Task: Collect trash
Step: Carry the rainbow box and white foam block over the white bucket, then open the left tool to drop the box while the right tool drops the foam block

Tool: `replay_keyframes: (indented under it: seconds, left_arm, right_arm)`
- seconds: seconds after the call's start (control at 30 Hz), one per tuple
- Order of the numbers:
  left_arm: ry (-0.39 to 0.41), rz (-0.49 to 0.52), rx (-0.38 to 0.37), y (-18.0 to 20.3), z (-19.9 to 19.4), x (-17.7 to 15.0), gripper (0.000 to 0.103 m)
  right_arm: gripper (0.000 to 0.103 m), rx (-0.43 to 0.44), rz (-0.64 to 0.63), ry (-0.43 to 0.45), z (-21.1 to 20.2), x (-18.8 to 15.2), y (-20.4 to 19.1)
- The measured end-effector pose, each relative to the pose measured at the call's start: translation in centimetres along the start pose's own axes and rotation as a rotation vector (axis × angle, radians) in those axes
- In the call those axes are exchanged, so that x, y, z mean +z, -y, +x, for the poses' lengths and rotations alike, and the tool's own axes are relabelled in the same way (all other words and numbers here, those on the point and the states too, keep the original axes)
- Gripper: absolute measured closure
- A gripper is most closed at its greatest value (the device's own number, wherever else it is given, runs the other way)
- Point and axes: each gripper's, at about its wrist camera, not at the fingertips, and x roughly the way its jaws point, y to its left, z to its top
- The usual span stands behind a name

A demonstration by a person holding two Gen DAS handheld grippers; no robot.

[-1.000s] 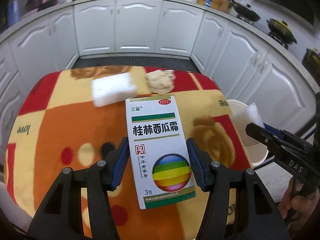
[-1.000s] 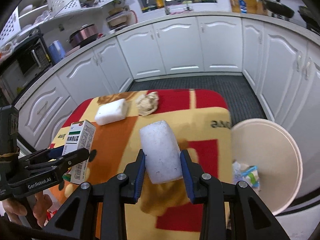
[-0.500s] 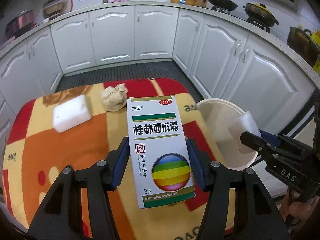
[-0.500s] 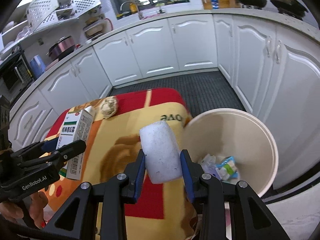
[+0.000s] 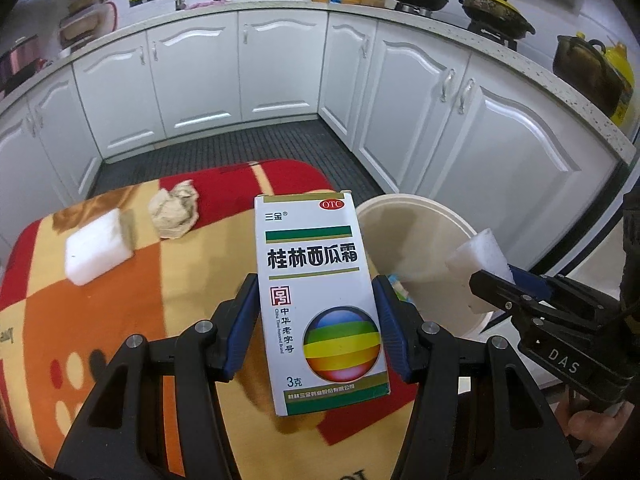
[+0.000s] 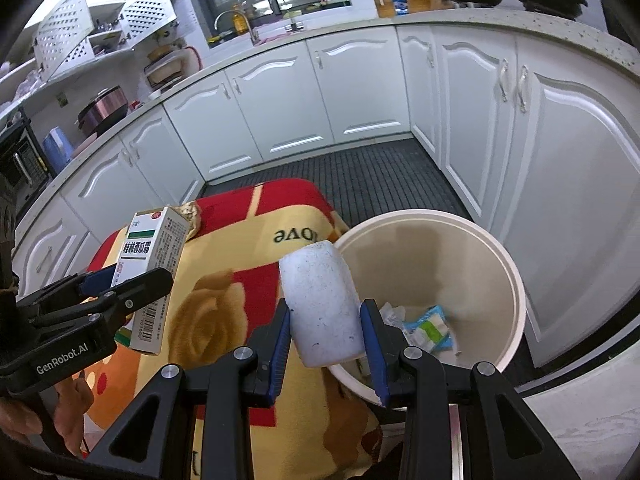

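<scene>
My left gripper point(image 5: 316, 324) is shut on a white medicine box point(image 5: 320, 300) with a rainbow ball print, held over the right part of the table. The same box point(image 6: 150, 276) shows at the left of the right wrist view. My right gripper point(image 6: 326, 334) is shut on a white foam block point(image 6: 322, 304), held over the near rim of the cream trash bin point(image 6: 514, 280). That block point(image 5: 478, 264) also appears at the right of the left wrist view, over the bin point(image 5: 424, 206). Wrappers point(image 6: 426, 326) lie in the bin's bottom.
On the table's red, orange and yellow cloth point(image 5: 120, 320) lie another white foam block point(image 5: 96, 246) and a crumpled brown paper ball point(image 5: 174, 210), both far left. White kitchen cabinets point(image 5: 280, 68) curve around a dark floor mat point(image 5: 224, 148). A hand point(image 6: 64, 412) holds the left gripper.
Both grippers have swung to the right with their loads. The bin has come into full view, and the foam block now hangs over its near rim instead of over the table.
</scene>
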Motion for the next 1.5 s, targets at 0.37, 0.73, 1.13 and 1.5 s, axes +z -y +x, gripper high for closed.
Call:
replay_keyframes:
  seconds: [0.37, 0.73, 1.13, 1.5]
  left_arm:
    - [-0.058, 0.0, -0.082, 2.2, 3.1, 1.0, 0.049]
    - [-0.089, 0.021, -0.128, 4.8, 6.3, 1.9, 0.049]
    - [-0.132, -0.01, -0.162, 5.3, 8.5, 2.3, 0.048]
    - [-0.136, -0.025, -0.172, 5.1, 9.1, 2.5, 0.039]
  right_arm:
    - [0.07, -0.044, 0.042, -0.019, 0.3, -0.4, 2.8]
    - [0.07, -0.085, 0.099, -0.055, 1.5, -1.2, 6.0]
    - [0.07, -0.105, 0.125, -0.071, 2.8, -1.0, 7.4]
    - [0.049, -0.145, 0.164, -0.095, 4.8, -0.8, 8.7]
